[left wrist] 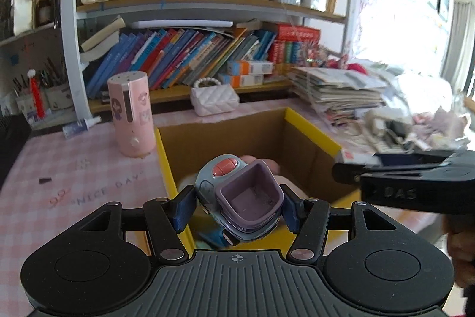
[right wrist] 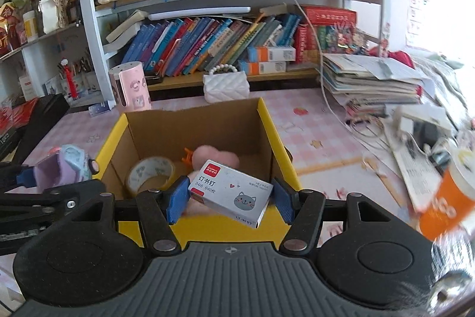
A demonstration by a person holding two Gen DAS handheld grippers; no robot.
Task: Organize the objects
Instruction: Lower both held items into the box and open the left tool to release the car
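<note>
My left gripper (left wrist: 237, 208) is shut on a grey-blue toy truck with a purple bucket (left wrist: 243, 195), held over the near left corner of the yellow-rimmed cardboard box (left wrist: 311, 132). The same toy truck (right wrist: 63, 165) shows at the left of the right wrist view. My right gripper (right wrist: 230, 198) is shut on a white staples box with a cat drawing (right wrist: 231, 193), held above the near edge of the cardboard box (right wrist: 270, 127). Inside the box lie a roll of tape (right wrist: 151, 173) and a pink plush (right wrist: 213, 158). The right gripper's body (left wrist: 409, 183) reaches in from the right of the left wrist view.
A pink cylinder (left wrist: 132, 118) and a white quilted purse (left wrist: 214, 98) stand behind the box on the pink checked tablecloth (left wrist: 59, 168). Bookshelves (right wrist: 207, 49) rise at the back. Stacked papers (right wrist: 371, 85) and an orange cup (right wrist: 448, 198) crowd the right side.
</note>
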